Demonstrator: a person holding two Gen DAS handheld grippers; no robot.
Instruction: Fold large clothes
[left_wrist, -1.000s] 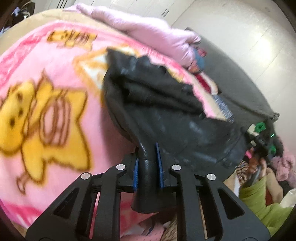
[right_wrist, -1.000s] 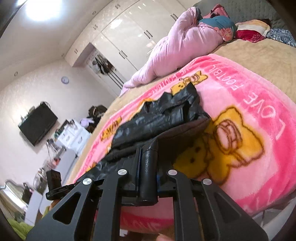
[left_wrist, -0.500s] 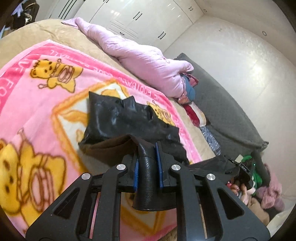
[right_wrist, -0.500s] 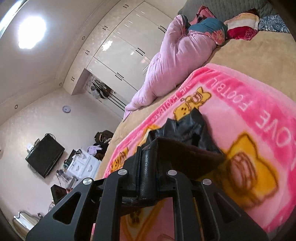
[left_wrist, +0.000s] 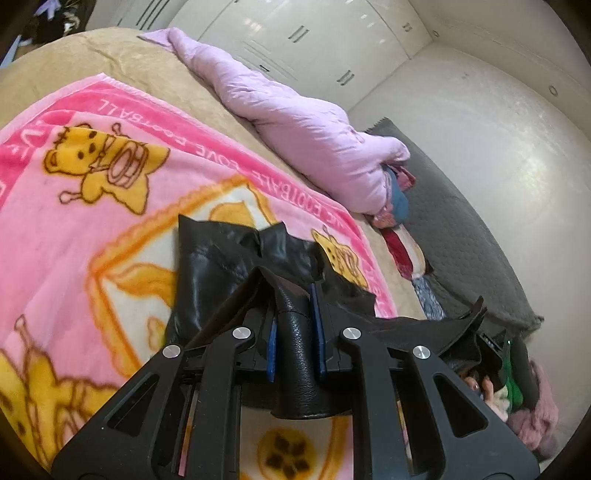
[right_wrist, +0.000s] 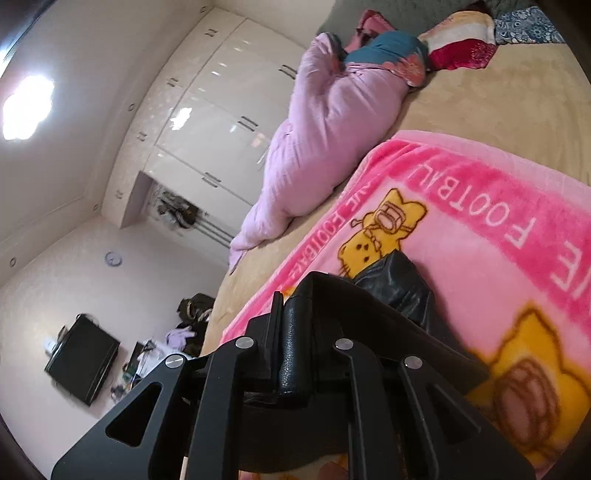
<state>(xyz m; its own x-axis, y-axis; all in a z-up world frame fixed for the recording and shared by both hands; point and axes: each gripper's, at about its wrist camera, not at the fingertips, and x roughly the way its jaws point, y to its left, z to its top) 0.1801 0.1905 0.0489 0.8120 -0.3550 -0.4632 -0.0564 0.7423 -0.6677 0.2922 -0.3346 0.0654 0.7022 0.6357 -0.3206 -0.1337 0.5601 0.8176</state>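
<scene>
The black leather garment (left_wrist: 218, 266) is largely hidden behind the left tool (left_wrist: 293, 317), whose body cuts off the blanket's (left_wrist: 66, 229) near part, while the right tool (right_wrist: 295, 321) hides most of it from the other view.

Bedroom interior. A bed covered by a tan sheet (right_wrist: 480, 107) carries a pink cartoon-print blanket (left_wrist: 74, 221), a bunched lilac quilt (right_wrist: 325, 140) and a red-and-cream pillow (right_wrist: 461, 40) by a grey quilted headboard (left_wrist: 461, 236). Glossy white wardrobe doors (right_wrist: 214, 122) line the far wall. A round ceiling light (right_wrist: 27, 107) glows; a wall clock (right_wrist: 113, 259) hangs above a black wall-mounted television (right_wrist: 83, 360), with cluttered furniture just beside it.
</scene>
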